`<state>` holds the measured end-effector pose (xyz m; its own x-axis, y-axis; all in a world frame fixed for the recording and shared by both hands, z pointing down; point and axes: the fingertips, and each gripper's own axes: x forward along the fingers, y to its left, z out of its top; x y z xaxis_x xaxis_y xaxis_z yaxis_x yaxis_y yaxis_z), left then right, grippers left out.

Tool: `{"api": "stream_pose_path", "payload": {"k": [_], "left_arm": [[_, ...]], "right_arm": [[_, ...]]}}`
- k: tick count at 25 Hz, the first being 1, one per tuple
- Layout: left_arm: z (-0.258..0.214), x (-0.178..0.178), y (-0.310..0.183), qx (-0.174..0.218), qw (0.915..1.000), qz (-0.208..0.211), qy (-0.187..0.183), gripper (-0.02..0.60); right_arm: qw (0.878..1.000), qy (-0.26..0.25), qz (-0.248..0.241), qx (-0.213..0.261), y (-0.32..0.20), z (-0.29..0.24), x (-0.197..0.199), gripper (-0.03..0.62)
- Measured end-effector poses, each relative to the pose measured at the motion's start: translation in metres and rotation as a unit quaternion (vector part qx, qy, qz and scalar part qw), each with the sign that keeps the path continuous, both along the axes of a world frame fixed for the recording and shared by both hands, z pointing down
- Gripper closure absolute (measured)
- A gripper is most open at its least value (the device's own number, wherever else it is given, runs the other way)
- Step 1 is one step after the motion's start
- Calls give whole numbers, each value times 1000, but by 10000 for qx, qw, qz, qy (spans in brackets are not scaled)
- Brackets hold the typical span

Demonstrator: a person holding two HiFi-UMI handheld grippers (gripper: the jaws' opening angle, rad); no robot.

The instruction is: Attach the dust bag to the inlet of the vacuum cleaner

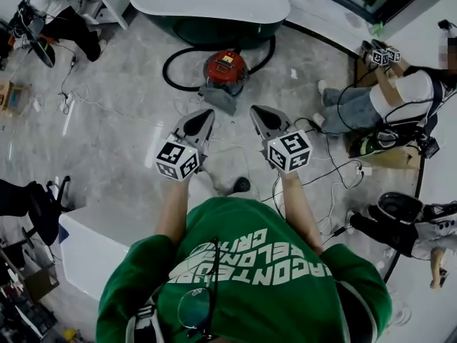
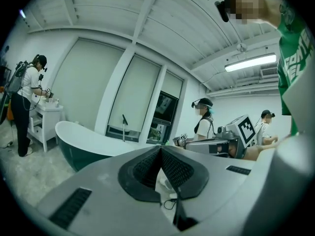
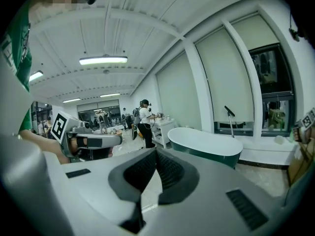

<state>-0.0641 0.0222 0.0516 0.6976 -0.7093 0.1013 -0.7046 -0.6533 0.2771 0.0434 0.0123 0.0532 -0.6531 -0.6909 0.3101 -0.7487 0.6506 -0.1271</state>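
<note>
1. The tub (image 1: 207, 6) is the biggest thing. It sits just behind the vacuum, so there is no room at the back. The open floor (image 1: 128, 141) is on the near side.
2. A white table (image 1: 86, 241) stands close on the left. A step that way could bump its edge.
3. The red vacuum (image 1: 226, 67) is well ahead of both claws. A black hose (image 1: 171, 66) loops round it and could catch a foot.
4. The grey thing touching the vacuum's front looks like the bag (image 1: 223, 100).
5. The left claw (image 1: 206, 114) and right claw (image 1: 257, 110) are squeezed closed and hold nothing. Closed like this, they would only push the bag.
6. Thin wires (image 1: 335, 170) on the right could trip someone.
</note>
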Motion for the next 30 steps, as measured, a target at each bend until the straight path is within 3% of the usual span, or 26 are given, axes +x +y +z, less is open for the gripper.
{"api": "stream_pose_path", "payload": {"k": [4,15,30], "left_arm": [[-5,21,32,65,10000,-59,-4,578],[10,88,31,-24,9996,-226,-159,578],[-4,109,42,0,9996,-151,-245,578]], "right_arm": [[9998,-30,55,169,33,-4,20,586],[9998,-206,57,15,30,18,81,586],[9992,-388,104,-34,42,14,98,586]]}}
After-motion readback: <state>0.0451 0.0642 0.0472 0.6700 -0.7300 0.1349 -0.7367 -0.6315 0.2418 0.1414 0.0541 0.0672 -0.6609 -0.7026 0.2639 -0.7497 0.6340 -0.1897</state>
